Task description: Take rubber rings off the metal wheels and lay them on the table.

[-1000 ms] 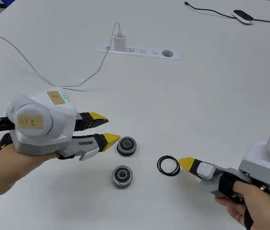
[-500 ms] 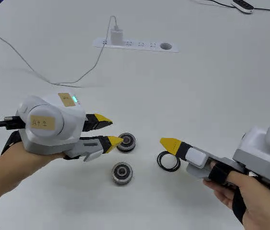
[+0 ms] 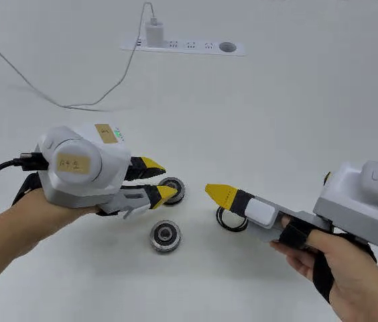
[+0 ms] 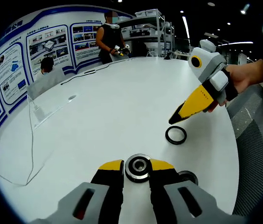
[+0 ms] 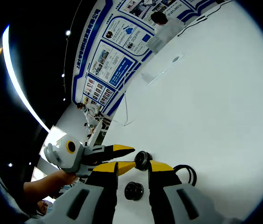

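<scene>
White counter carries everything, with a power strip at its far side. Left claw, jaws spread, brackets the farther metal wheel, likely to steady it for stripping. Right claw, jaws parted and empty, hangs just above the loose rubber ring, which lies flat on the counter, apparently already removed. Nearer wheel waits close by, its dark ring seemingly on

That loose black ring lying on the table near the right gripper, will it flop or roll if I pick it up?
The rubber ring looks thin and hollow, so probably light and apt to squash oval between jaws. It lies flat on the table, so rolling seems unlikely. Being so low, it may be awkward to pinch.
</scene>
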Tool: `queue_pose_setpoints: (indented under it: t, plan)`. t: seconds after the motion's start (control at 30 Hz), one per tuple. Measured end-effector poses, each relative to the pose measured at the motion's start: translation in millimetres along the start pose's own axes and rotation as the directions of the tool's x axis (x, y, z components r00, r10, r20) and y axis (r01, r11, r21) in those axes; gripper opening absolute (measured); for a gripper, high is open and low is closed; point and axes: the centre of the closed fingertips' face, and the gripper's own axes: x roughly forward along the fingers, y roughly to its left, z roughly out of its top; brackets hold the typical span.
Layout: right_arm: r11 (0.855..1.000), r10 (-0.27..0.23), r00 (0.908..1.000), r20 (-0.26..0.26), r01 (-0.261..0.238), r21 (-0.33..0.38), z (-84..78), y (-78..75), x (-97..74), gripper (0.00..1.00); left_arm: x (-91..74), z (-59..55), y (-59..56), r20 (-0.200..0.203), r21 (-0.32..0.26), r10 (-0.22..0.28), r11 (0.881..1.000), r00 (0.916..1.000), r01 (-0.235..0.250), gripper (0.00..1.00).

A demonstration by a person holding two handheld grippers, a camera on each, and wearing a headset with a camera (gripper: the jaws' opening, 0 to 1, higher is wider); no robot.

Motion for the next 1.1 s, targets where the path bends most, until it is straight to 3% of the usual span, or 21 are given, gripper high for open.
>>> queue_pose_setpoints:
  t: [0.4,0.6,0.9,1.1]
  plan:
    - [1.000,0.009,0.9999,-0.013,-0.009,0.007,-5.5,3.0,5.3,0.25,4.6,-1.7,-3.3,-0.004,-0.012,-0.028,1.000,0.9996,0.028,0.15]
    - [1.000,0.009,0.9999,-0.007,-0.009,0.014,-4.2,1.7,5.0,0.25,5.4,-6.6,-5.6,-0.028,0.003,-0.037,0.999,0.9989,0.037,0.15]
    - [0.999,0.014,0.9998,-0.016,-0.014,0.032,-8.2,1.5,7.8,0.25,4.8,-6.2,-5.2,-0.014,-0.021,-0.038,0.999,0.9992,0.037,0.14]
    - [0.999,0.023,0.9997,-0.013,-0.023,0.034,-9.3,5.2,18.4,0.28,4.6,-6.5,-5.3,-0.015,-0.022,-0.034,0.999,0.9993,0.034,0.13]
